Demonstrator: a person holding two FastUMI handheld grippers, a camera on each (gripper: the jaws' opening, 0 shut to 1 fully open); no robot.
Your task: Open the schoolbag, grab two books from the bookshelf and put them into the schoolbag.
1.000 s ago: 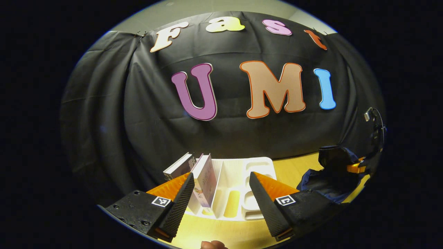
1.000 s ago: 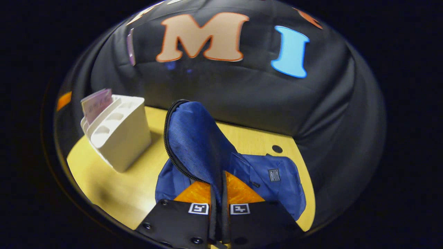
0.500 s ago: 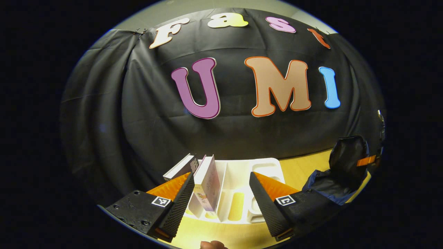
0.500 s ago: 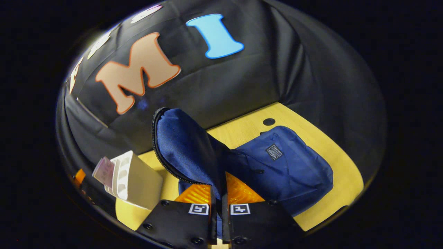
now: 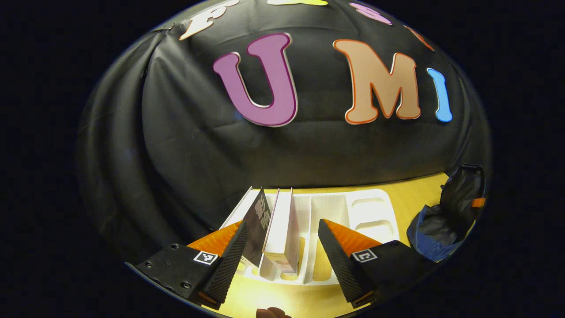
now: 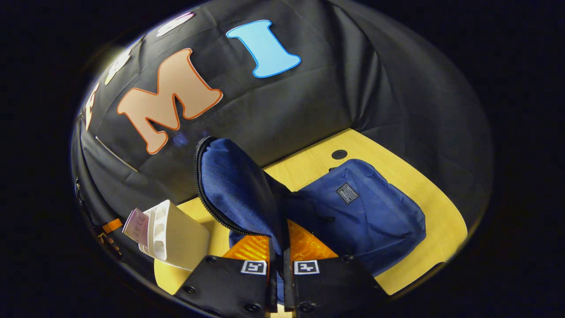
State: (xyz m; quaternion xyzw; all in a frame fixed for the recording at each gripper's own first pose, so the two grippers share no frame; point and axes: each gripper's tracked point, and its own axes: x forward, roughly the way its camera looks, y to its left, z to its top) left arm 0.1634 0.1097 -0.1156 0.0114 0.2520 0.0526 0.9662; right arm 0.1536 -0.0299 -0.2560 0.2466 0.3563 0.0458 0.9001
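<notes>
Black cloth wall is filling the background behind a yellow wooden table [image 6: 410, 185] in both views. Blue schoolbag [image 6: 366, 212] is lying on that table ahead and to the right of the right gripper [image 6: 277, 247], its zippered flap [image 6: 234, 185] standing lifted straight up ahead of the fingers. Right gripper's fingers are sitting together, clamping the lower edge of that flap between them. Small dark hole [image 6: 339, 154] is showing in the tabletop just beyond the bag. White bookshelf [image 5: 335, 212] is sitting directly ahead of the left gripper [image 5: 282, 243], dividers running away from the camera; in the right gripper view the same bookshelf [image 6: 176, 236] is sitting off to the left of the fingers, with a pinkish book edge poking from its far side. Two books are standing in the shelf's left slots: a dark-covered book [image 5: 257, 223] leaning just beside the left finger, and a white book [image 5: 282, 232] upright next to it, falling in the gap between the fingers. Left gripper's fingers are spread wide apart, touching neither book as far as can be told. Schoolbag is also showing far right of the left gripper, with the other gripper's dark shape over it. Fingertip of a hand [image 5: 273, 312] is peeking in at the bottom edge.
</notes>
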